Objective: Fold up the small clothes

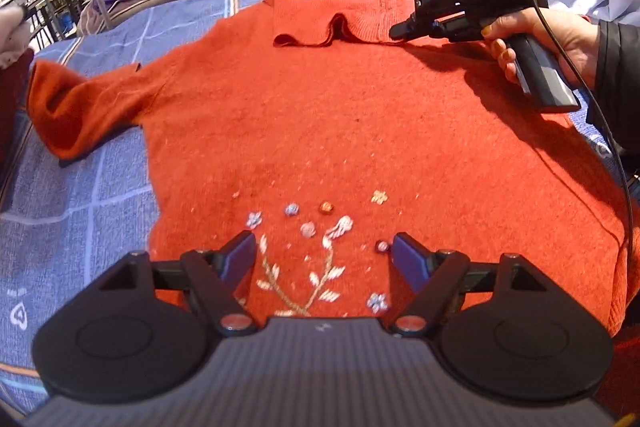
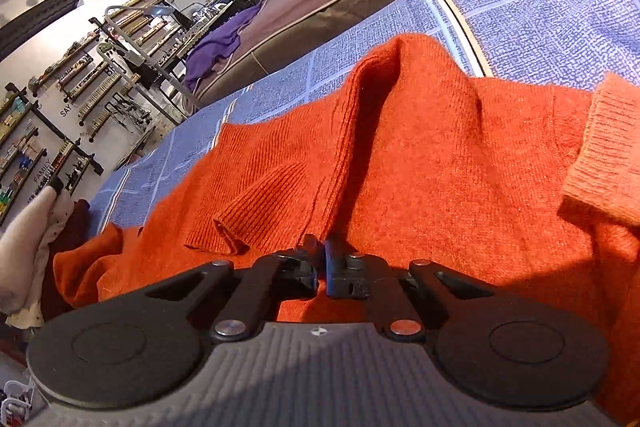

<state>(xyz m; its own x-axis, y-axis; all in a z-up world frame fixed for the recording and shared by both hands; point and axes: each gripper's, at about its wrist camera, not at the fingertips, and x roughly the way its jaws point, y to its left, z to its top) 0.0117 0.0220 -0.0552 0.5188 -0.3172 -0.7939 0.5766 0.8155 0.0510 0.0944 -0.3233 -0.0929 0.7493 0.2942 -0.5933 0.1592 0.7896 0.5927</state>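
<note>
— Where's your left gripper?

— I hold it tilted down, its two blue-padded fingers standing wide apart with nothing pinched between them.

— And the right gripper?

— My right hand wraps its handle, fingers curled round the grip, a dark sleeve at the wrist. It slants downward, and its jaws are pressed together, nipping a bit of the orange sweater by the collar.
</note>
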